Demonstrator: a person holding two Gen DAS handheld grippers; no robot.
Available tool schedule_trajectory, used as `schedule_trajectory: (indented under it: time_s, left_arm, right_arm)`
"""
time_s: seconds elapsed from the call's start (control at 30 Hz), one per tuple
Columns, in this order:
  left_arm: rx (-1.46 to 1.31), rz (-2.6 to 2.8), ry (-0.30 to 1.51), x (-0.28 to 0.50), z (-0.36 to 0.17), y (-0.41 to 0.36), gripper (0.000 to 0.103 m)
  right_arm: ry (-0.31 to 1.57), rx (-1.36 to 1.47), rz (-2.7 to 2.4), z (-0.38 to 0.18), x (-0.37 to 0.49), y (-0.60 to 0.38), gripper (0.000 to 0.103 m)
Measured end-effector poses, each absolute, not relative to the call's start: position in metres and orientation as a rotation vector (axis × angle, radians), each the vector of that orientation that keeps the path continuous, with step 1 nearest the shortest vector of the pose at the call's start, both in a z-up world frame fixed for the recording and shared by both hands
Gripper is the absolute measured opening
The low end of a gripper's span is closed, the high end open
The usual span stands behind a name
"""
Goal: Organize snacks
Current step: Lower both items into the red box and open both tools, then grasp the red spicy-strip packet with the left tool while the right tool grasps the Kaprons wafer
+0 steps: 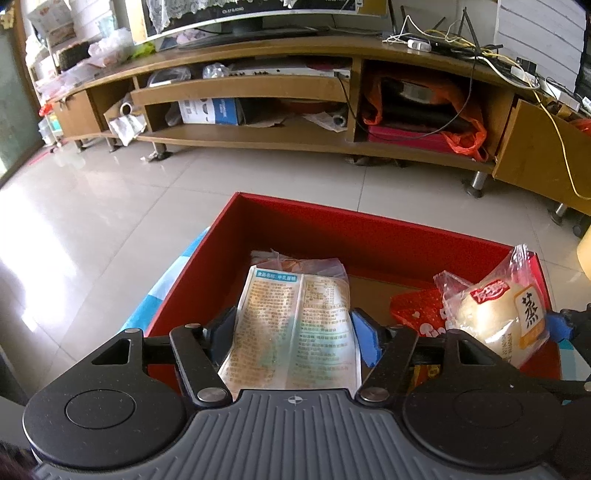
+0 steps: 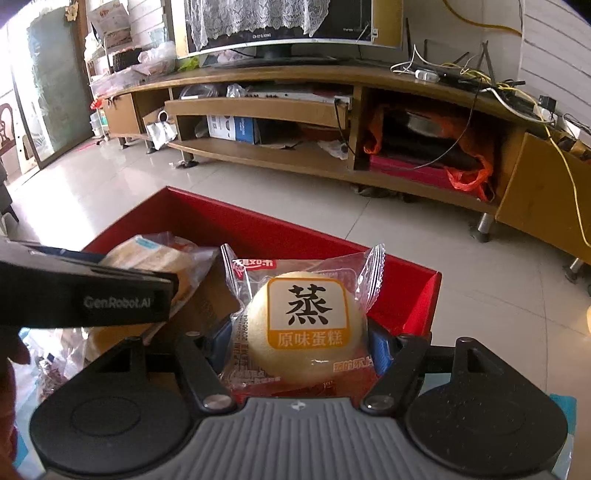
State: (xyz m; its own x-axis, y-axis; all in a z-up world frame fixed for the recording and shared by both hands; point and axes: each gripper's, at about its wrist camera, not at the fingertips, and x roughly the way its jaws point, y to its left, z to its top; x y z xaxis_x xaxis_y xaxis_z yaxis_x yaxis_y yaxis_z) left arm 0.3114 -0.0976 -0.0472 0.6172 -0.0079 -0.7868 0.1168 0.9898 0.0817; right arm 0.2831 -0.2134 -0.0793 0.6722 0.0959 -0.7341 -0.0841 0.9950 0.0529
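Over the red box by pale floor tiles, the left tool pinches a printed packet, the right tool a wrapped cake.

A long wooden TV stand runs along the far wall, a television on top. Pale glossy floor tiles spread before it; left, perhaps a glass door.
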Motion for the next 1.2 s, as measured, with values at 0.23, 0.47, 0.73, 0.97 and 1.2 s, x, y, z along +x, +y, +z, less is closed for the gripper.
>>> schedule_trajectory:
  time_s: [0.23,0.47,0.73,0.97,1.2]
  left_arm:
    - [0.129,-0.061,0.888,0.315,-0.049,-0.096,0.077]
    - [0.107,-0.052,0.864,0.313,-0.04,-0.092,0.082]
    - [0.102,-0.051,0.845,0.307,-0.027,-0.087,0.083]
    - [0.117,-0.082,0.842,0.285,-0.015,-0.087,0.086]
    - [0.13,-0.095,0.905,0.249,-0.019,-0.079,0.087]
  right_arm:
    - [0.828,0.003,0.089,-0.081,0.287,-0.213,0.075]
    - [0.809,-0.014,0.089,-0.077,0.283,-0.213,0.082]
    - [0.748,-0.061,0.076,-0.056,0.273,-0.208,0.083]
    - [0.757,-0.099,0.061,-0.048,0.261,-0.209,0.083]
    - [0.767,-0.12,0.036,-0.035,0.237,-0.221,0.083]
